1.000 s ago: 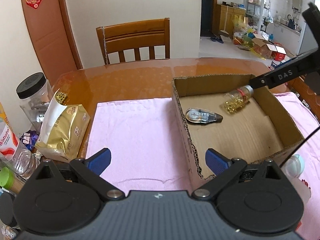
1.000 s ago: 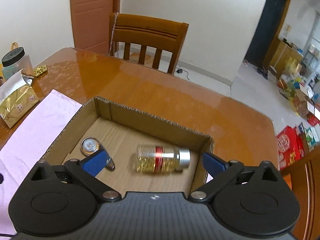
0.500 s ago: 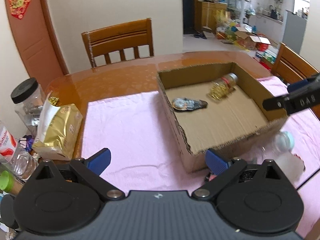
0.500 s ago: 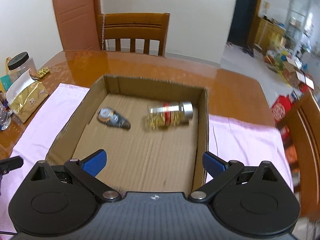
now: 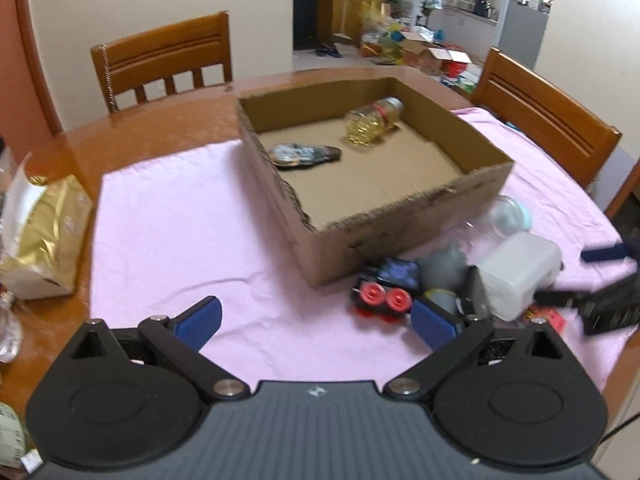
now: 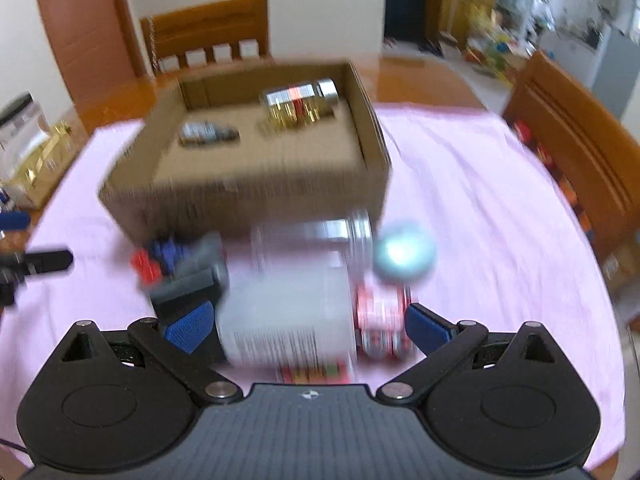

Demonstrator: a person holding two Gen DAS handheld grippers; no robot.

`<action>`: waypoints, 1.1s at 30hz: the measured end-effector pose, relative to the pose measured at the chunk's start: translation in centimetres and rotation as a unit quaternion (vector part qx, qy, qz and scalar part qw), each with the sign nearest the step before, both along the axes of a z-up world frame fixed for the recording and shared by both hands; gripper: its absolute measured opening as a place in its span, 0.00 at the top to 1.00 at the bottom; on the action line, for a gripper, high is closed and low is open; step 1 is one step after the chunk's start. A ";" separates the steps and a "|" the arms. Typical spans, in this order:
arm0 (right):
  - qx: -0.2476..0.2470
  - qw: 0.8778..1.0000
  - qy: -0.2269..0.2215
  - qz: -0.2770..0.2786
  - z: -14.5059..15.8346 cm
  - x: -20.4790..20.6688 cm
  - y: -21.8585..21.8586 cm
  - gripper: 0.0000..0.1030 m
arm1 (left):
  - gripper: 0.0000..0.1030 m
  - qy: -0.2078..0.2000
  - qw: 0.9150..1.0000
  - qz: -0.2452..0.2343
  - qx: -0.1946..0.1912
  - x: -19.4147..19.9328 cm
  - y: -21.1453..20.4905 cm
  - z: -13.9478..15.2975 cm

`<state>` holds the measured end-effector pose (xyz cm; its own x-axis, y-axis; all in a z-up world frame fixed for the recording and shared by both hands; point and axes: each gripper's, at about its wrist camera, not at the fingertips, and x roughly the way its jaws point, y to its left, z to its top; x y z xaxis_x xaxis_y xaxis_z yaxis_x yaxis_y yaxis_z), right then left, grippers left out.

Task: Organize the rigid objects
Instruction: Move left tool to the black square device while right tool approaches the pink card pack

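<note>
left claw (image 5: pixel 316 323): black | blue pads (image 5: pixel 200 320) | silver screws; right claw (image 6: pixel 298 326): seemingly identical

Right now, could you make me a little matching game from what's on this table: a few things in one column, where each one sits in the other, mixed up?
Things:
1. bottle of golden capsules
2. gold foil bag
3. toy with red wheels
4. white plastic container

Places:
A. on the pink cloth, just outside the box's near corner
B. lying on its side inside the cardboard box
C. at the table's left edge, beside the pink cloth
D. on the cloth to the right of the toy, close in front of the right gripper, whose jaws are open

Pairs: 1-B, 2-C, 3-A, 4-D
</note>
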<state>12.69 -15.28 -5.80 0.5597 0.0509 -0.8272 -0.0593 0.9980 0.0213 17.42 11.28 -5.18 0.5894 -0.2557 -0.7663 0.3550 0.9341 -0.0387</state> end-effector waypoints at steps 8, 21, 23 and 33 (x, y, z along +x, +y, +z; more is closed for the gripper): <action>-0.016 0.998 0.047 -0.024 -5.6 -2.0 -0.4 0.00 | 0.03 -0.004 0.999 -0.035 -0.001 -1.2 -1.9 0.3; -0.026 0.999 0.033 0.027 -6.4 -2.3 -4.3 0.00 | 0.03 -0.005 0.989 -0.147 0.023 -2.0 -9.3 0.1; -0.025 0.998 0.030 0.043 -6.3 -2.5 -5.0 0.00 | 0.03 -0.011 0.984 -0.173 0.036 -1.9 -10.6 -0.4; -0.025 0.997 0.019 0.077 -6.4 -2.8 -5.9 0.00 | 0.03 -0.005 0.966 -0.247 0.077 -2.2 -13.9 -2.9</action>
